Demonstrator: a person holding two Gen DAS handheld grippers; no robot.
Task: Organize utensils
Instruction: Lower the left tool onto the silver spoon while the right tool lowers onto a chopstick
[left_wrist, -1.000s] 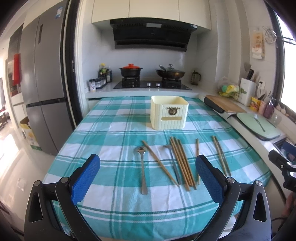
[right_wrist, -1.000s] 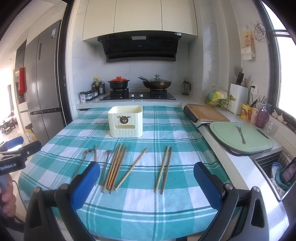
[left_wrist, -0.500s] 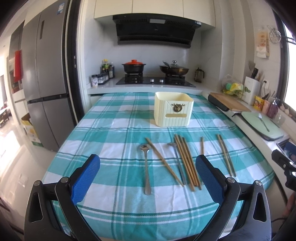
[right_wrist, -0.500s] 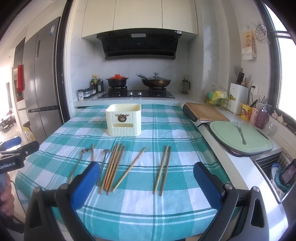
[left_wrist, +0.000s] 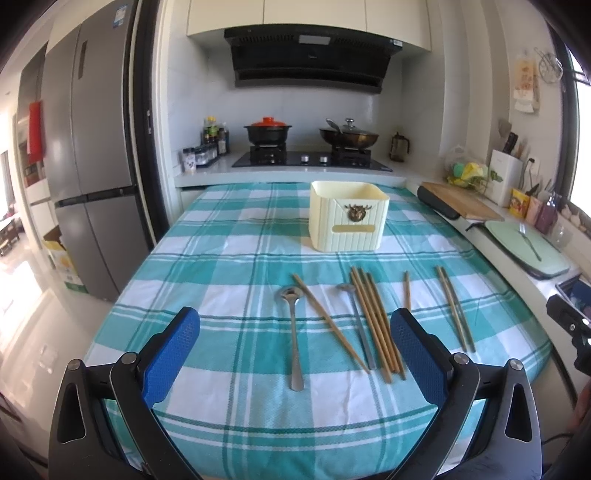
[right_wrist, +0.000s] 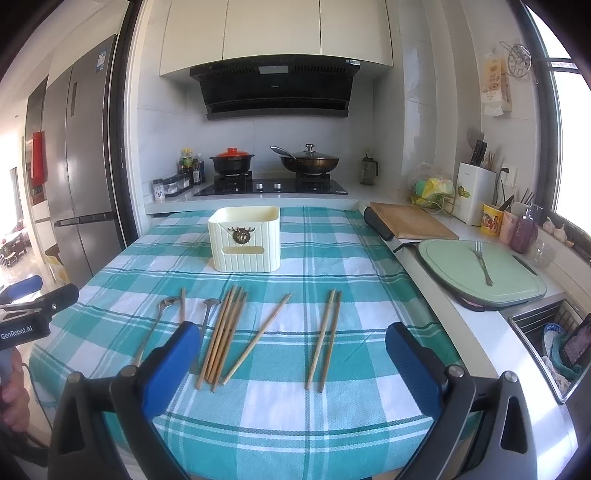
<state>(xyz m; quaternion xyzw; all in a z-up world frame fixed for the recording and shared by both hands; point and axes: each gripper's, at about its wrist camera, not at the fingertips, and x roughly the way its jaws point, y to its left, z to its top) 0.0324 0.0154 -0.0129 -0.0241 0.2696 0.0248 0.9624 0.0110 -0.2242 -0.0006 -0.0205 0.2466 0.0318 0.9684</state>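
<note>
While both tools, left tool (left_wrist: 294, 349) and right tool (right_wrist: 291, 354), stood wide and empty, chopsticks (right_wrist: 223, 338) and spoons (left_wrist: 293, 332) lay on the desk (left_wrist: 221, 266).

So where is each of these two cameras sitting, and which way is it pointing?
Left wrist view: rides on the left claw, facing the stove across the checked tablecloth; its blue fingers show.
Right wrist view: rides on the right claw, further right, facing likewise; a hand shows at left.
Both see the cream box, spoons and chopsticks.
</note>
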